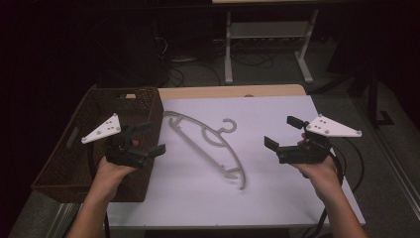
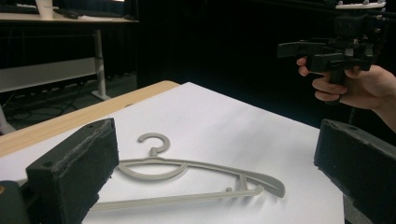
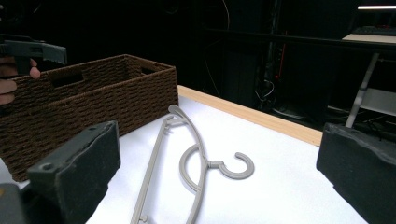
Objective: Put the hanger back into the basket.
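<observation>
Both tools, left (image 1: pixel 148 139) and right (image 1: pixel 280 134), gape wide, flanking the hanger (image 1: pixel 210 144) on the open sheet (image 1: pixel 277 198).

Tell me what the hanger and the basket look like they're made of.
Hanger: probably moulded plastic, matt grey-beige; one smooth piece with thin ribbed arms and a hook of the same colour. Basket: brown woven fibre, maybe paper cord or wicker; tight rows of weave show on its walls, with cut-out handles. Which fibre, the pictures leave open.

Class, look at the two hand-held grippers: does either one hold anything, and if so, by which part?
Nothing is held. The left hand-held gripper and the right hand-held gripper both hang open above the table, and the hanger lies untouched between them.
</observation>
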`<action>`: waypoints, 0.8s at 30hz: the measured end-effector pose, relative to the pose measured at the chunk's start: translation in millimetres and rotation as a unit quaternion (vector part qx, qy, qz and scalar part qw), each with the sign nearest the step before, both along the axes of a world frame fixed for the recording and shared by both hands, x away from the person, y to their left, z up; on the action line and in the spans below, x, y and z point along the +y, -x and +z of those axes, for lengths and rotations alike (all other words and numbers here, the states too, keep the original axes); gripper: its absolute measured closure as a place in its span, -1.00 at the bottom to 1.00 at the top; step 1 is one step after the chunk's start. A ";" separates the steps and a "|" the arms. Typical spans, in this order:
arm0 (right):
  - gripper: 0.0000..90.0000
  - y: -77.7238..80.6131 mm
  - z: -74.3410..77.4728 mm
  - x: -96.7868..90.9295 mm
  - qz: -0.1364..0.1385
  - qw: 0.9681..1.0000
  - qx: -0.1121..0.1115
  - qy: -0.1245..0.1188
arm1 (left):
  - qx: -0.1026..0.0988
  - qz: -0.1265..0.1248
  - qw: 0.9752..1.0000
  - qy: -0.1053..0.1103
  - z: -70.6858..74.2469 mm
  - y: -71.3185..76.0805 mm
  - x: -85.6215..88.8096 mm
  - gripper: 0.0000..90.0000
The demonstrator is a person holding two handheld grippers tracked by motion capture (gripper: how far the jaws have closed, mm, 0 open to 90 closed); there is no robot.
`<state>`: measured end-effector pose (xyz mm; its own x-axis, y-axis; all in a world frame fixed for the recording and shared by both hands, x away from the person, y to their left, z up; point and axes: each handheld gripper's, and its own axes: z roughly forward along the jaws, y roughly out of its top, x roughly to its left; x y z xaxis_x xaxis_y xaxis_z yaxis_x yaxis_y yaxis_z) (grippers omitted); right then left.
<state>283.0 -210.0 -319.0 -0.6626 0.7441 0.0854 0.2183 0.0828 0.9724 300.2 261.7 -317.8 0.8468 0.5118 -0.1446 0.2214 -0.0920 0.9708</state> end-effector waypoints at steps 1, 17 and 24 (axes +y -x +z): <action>-1.00 -0.4 -0.3 0.4 0.000 1.000 0.001 0.001 | 0.000 -0.001 1.000 -0.002 -0.2 0.2 -2.5 -1.00; -1.00 -22.2 -17.2 16.9 0.004 0.999 0.034 0.040 | 0.018 -0.035 0.999 -0.030 -17.2 1.1 -50.9 -1.00; -0.96 -39.8 -28.4 34.7 0.012 0.996 0.066 0.066 | 0.026 -0.045 0.998 -0.043 -32.4 3.9 -67.2 -1.00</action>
<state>322.8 -175.3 -347.3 -0.6699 0.7387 0.0753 0.3401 0.2151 0.9154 296.4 194.5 -350.2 0.8827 0.4462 -0.1472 0.2574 -0.1971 0.9460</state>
